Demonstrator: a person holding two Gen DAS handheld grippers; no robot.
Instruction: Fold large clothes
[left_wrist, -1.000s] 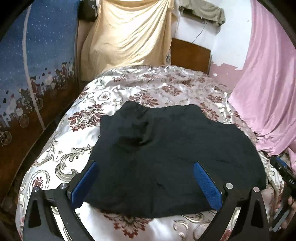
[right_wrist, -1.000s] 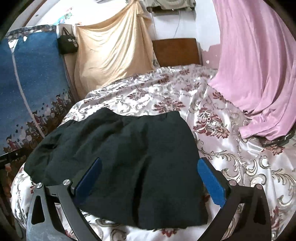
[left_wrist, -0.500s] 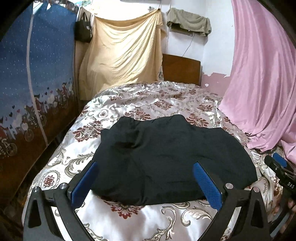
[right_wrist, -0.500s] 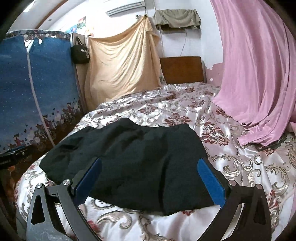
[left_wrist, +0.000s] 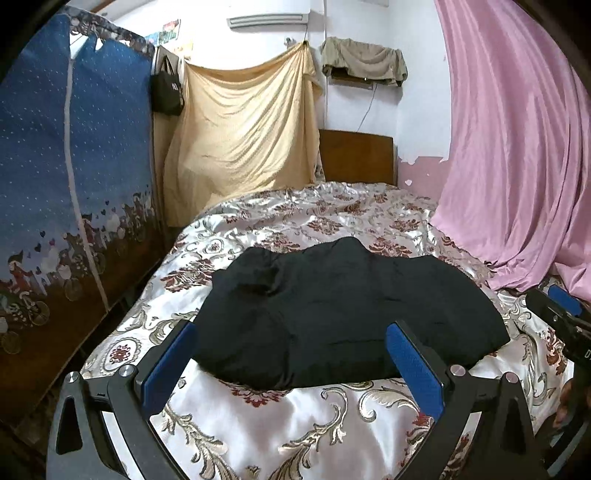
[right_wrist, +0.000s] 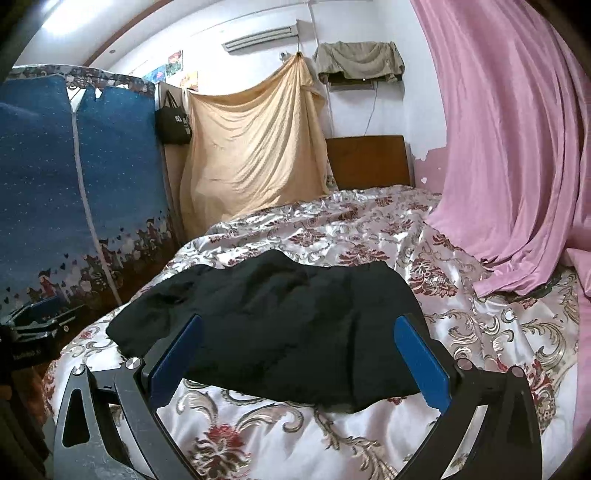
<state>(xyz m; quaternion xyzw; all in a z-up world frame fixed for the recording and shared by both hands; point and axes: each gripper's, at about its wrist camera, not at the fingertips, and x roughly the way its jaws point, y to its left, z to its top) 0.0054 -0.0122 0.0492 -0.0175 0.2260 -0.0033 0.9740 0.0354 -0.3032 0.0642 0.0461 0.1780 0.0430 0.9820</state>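
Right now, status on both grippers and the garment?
Left gripper open, empty, above the bedspread. Right gripper open, empty. Black garment lies in a rumpled heap on the bed, untouched. Nothing between the fingers and the cloth.

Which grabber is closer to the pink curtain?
Right. The right gripper hangs over the bed's right side, where the pink curtain spills onto the bedspread. The left gripper is over the left side, with the black garment between.
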